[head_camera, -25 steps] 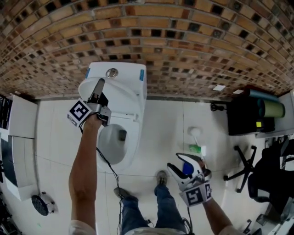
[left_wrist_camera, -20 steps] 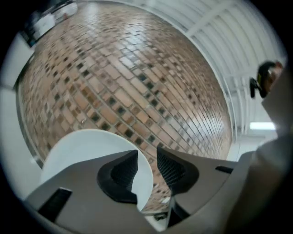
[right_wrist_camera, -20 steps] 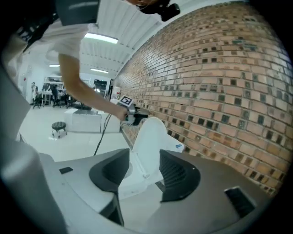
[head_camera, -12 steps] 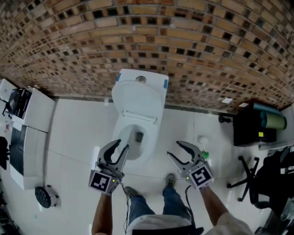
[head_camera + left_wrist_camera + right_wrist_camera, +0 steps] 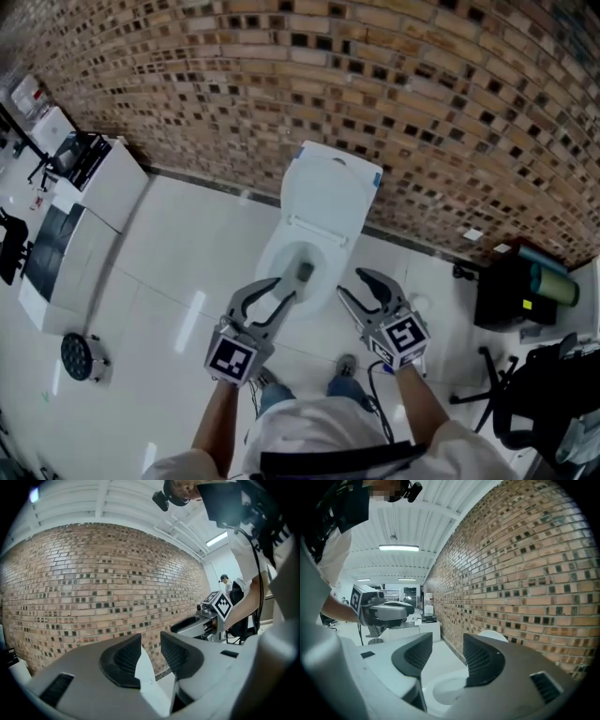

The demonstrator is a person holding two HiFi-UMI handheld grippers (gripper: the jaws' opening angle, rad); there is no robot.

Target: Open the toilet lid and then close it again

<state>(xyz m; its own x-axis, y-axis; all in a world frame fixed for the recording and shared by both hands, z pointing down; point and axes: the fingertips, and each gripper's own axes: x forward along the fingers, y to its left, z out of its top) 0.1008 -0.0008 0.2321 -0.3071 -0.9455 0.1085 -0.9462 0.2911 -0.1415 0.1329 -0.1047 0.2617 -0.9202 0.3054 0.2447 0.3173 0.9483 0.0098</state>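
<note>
The white toilet (image 5: 298, 267) stands against the brick wall with its lid (image 5: 330, 199) raised against the tank and the bowl uncovered. My left gripper (image 5: 284, 290) hovers in front of the bowl's near rim, open and empty. My right gripper (image 5: 360, 286) hangs beside it on the right, also open and empty. In the left gripper view the jaws (image 5: 150, 643) stand apart, and a white part of the toilet (image 5: 149, 679) shows through the gap, farther off. The right gripper view (image 5: 447, 645) looks over the open bowl (image 5: 449, 690) and the raised lid (image 5: 493, 634).
A white cabinet (image 5: 89, 192) stands at the left wall, with a round black disc (image 5: 77, 356) on the floor near it. A black box (image 5: 506, 291) and an office chair (image 5: 525, 412) crowd the right. The person's shoe (image 5: 347, 364) is below the bowl.
My left gripper has come away from the raised lid at the tank and back to the front of the bowl. The right gripper has risen beside it. The lid stays up.
</note>
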